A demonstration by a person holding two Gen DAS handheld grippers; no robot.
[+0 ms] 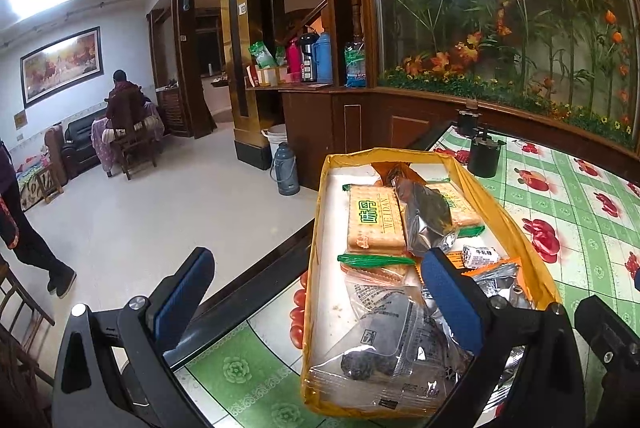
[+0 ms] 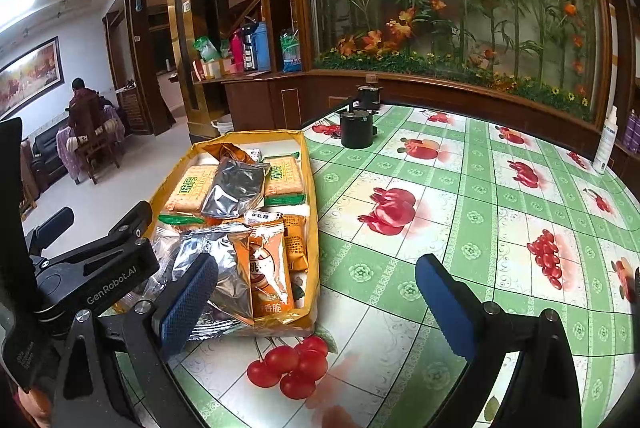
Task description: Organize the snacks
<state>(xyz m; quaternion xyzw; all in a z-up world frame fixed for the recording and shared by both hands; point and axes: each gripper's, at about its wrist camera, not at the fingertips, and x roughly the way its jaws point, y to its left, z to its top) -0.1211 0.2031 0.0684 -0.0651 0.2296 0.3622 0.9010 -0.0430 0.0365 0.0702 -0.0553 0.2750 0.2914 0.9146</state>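
Observation:
A yellow cardboard tray (image 1: 528, 236) sits at the table's left edge, full of snack packs: cracker packs (image 1: 374, 224), a silver foil pack (image 1: 426, 216), a clear wrapped pack (image 1: 380, 356). My left gripper (image 1: 316, 280) is open and empty above the tray's near left corner, its right finger over the snacks. In the right wrist view the tray (image 2: 311, 188) holds an orange pack (image 2: 270, 272) and foil packs (image 2: 236, 188). My right gripper (image 2: 316, 296) is open and empty, at the tray's near right corner over the tablecloth.
The table has a green fruit-print cloth (image 2: 460, 208). A black canister (image 2: 356, 128) stands beyond the tray. A white spray bottle (image 2: 604, 144) stands at the far right edge. The table edge (image 1: 256, 288) drops to the floor on the left.

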